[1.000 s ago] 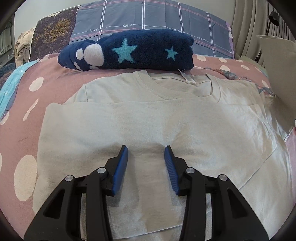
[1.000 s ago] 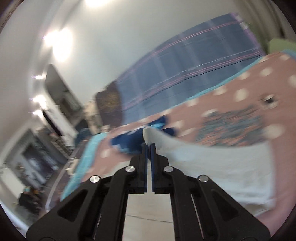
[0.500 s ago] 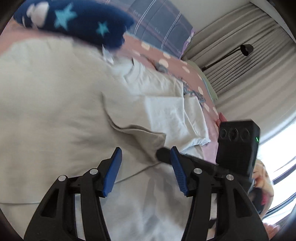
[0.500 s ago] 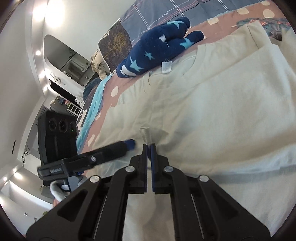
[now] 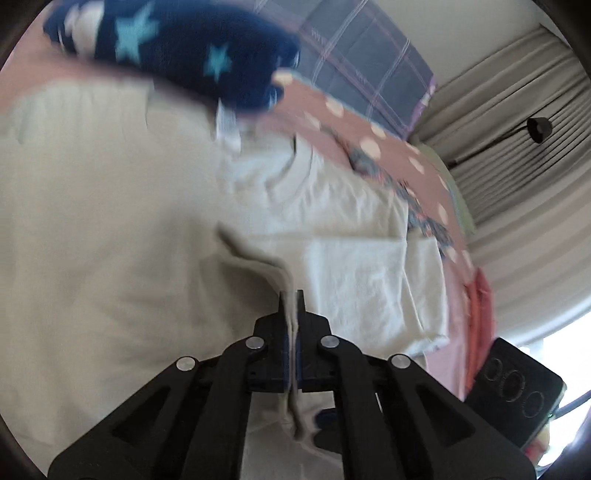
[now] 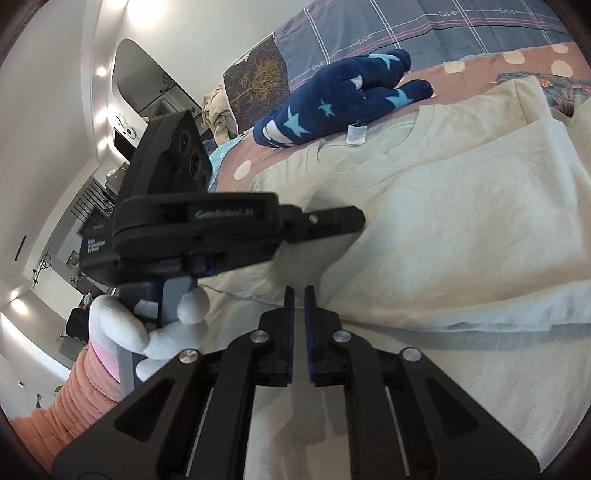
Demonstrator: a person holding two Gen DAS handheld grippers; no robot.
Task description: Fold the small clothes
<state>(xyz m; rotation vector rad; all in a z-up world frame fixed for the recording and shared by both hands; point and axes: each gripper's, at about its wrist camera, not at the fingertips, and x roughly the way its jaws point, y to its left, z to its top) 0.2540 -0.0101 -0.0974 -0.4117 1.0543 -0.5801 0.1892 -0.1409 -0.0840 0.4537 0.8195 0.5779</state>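
A pale cream T-shirt (image 5: 110,221) lies spread on the bed, its right side folded inward. My left gripper (image 5: 291,299) is shut on a raised fold of that shirt, and the cloth runs between its pads. In the right wrist view the shirt (image 6: 461,221) fills the middle, with the left gripper (image 6: 351,218) reaching in from the left, held by a gloved hand (image 6: 166,332). My right gripper (image 6: 299,295) hovers just over the shirt with its jaws opening. A narrow gap shows between its pads and nothing is in it.
A navy star-patterned fleece bundle (image 6: 343,99) rests against the shirt's collar, below a plaid pillow (image 6: 406,29). The sheet is pink with pale dots (image 5: 369,140). Curtains (image 5: 517,184) and a lamp (image 5: 539,129) stand to the right of the bed.
The left gripper swung right and closed on a fold of the shirt. The right gripper came down with the shirt edge it held, then parted its jaws and let the cloth go.
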